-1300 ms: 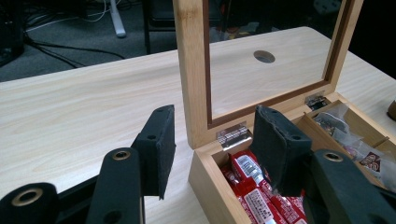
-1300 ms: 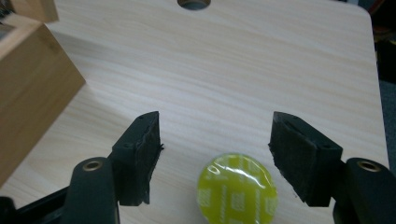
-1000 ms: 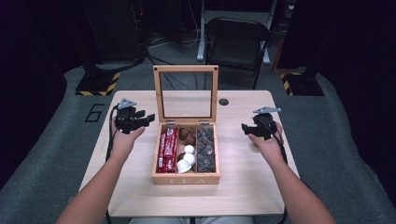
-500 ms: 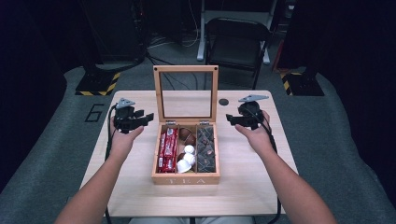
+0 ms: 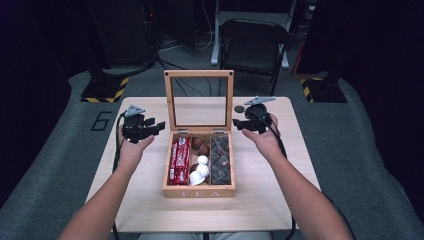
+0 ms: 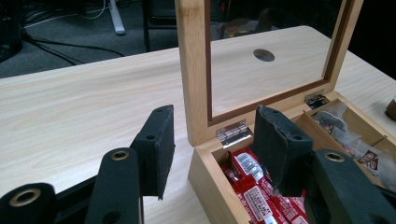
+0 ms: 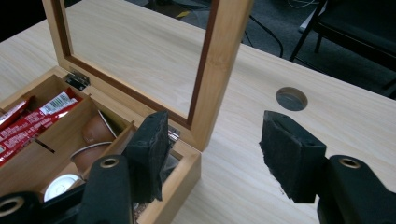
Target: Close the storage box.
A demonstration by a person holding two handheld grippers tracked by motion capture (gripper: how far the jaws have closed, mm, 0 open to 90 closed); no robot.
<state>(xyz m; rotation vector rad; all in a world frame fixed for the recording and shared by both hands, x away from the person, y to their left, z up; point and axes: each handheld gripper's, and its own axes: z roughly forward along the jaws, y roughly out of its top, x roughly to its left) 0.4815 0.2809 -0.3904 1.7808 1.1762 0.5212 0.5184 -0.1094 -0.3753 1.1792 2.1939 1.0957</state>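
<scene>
My right gripper (image 5: 241, 124) hovers just beside the right upright of the lid (image 5: 199, 100), jaws apart with nothing between them; they have just been closing a little. In the right gripper view (image 7: 212, 151) the lid's frame edge stands in the gap ahead of the pads, not touching either. My left gripper (image 5: 156, 127) is held off the box's left side, likewise released and empty; in the left gripper view (image 6: 215, 144) the lid's near upright and a hinge (image 6: 232, 133) sit between the two pads, farther off. The wooden box (image 5: 199, 191) rests on the table (image 5: 280, 210) midway between my hands, long axis running away from me, front face lettered and turned toward me. Its glazed lid stands upright at the far edge, hinged along the back wall, pane facing me. Three compartments run front to back: red packets (image 5: 179, 161) on the left, capsules (image 5: 201, 165) brown and white in the middle, dark sachets (image 5: 220, 159) on the right. A round hole (image 7: 291, 98) in the tabletop lies behind the box to the right. The lettering on the front is too blurred to read with certainty from the high view. In the left gripper view my own right-hand pad covers part of the red packets, and the sachet print is cut off at the edge.
</scene>
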